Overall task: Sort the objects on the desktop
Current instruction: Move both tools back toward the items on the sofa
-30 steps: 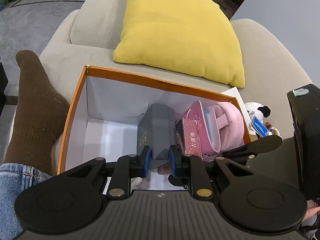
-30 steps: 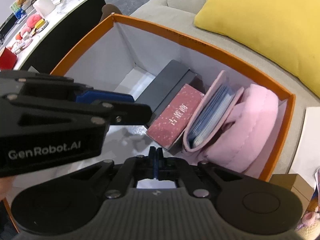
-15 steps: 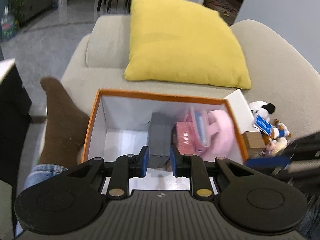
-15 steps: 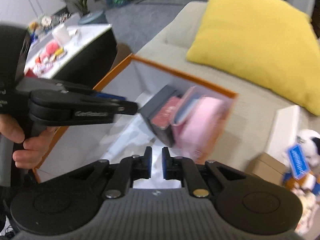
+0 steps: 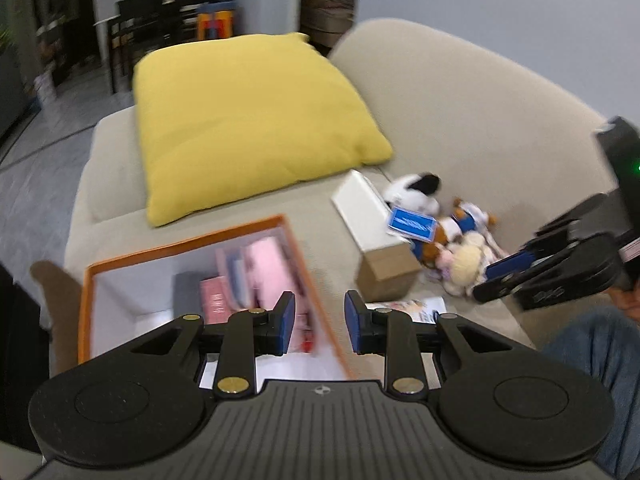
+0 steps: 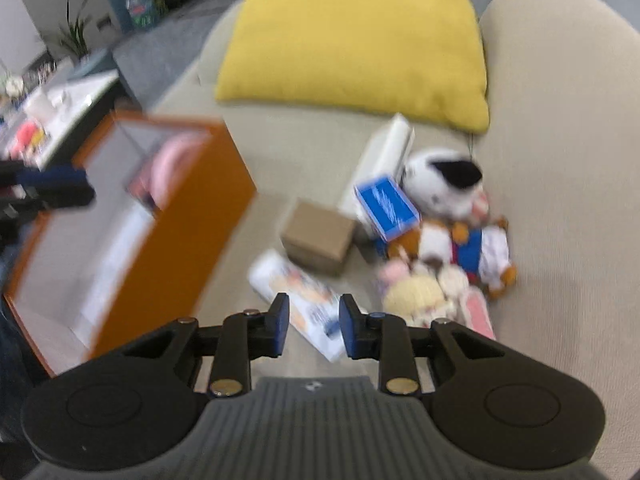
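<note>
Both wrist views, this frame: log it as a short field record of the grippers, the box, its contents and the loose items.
setting: beige sofa with yellow cushion
left gripper: jaws open, empty
right gripper: jaws open, empty, above white printed packet
orange box: open on the seat
box contents: pink items, red box, dark grey box
loose items: cardboard box, blue card, plush toys, long white box
image quality: motion blur
</note>
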`<state>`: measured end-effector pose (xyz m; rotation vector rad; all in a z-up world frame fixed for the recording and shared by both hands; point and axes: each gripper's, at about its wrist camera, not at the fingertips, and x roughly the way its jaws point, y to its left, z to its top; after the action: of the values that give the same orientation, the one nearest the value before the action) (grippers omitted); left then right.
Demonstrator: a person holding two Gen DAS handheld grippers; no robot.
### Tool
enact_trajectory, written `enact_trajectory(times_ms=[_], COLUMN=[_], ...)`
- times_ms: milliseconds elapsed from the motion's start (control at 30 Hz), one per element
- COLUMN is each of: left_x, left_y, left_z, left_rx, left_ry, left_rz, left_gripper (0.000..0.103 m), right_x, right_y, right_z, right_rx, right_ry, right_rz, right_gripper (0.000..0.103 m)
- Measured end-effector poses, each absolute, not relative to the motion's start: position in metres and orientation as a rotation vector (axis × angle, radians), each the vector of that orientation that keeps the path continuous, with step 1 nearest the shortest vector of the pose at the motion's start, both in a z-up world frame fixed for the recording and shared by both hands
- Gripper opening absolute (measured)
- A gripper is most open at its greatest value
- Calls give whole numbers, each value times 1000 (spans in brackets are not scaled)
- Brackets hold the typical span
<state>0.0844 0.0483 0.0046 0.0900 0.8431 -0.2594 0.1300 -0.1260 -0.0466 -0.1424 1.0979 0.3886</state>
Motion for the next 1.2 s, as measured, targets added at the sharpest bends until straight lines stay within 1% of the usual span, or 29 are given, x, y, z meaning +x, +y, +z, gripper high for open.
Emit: enact_trajectory(times_ms=[33, 100, 133, 267, 333, 400, 600, 800, 1000, 1067, 1167, 1200], left_x=[86, 90, 91, 99, 102, 107, 128, 151, 166, 168, 167, 167], left_y=[40, 29, 24, 7, -2, -14, -47, -60, -53, -49, -49, -49], left_z=[1, -7, -10, -23, -28, -35, -68, -100, -129, -137, -143, -143], left_rx=[106, 111, 112, 122, 147, 198, 355, 387, 325, 285, 283, 281], left_ry=[851, 869, 879, 919, 932, 949, 1060, 1189, 1307, 1334, 1334, 1331], left_rz=[-265, -272, -276, -301, -298, -302, -263, -176, -144, -163, -166, -170], left_gripper=[31, 31, 31, 31, 31, 31, 30, 30, 23, 19, 17, 17], right_x=[130, 136, 143, 165, 174, 180, 188, 188, 187, 187, 186, 185], right_y=[-124, -122, -122, -134, -142, -149, -175, -193, -201, -201, -199, -199], right_z=[-57, -78, -89, -116, -125, -133, -160, -167, -170, -170, -170, -170], right_rx=[-166, -178, -153, 69, 156, 216, 408, 538, 587, 580, 562, 559], right_ry=[1113, 1148, 1178, 1292, 1318, 1326, 1368, 1362, 1355, 1349, 1349, 1348], right_rz=[398, 405, 388, 337, 308, 276, 255, 263, 269, 276, 283, 283], right_gripper=[31, 39, 40, 46, 51, 59, 58, 58, 55, 54, 53, 50])
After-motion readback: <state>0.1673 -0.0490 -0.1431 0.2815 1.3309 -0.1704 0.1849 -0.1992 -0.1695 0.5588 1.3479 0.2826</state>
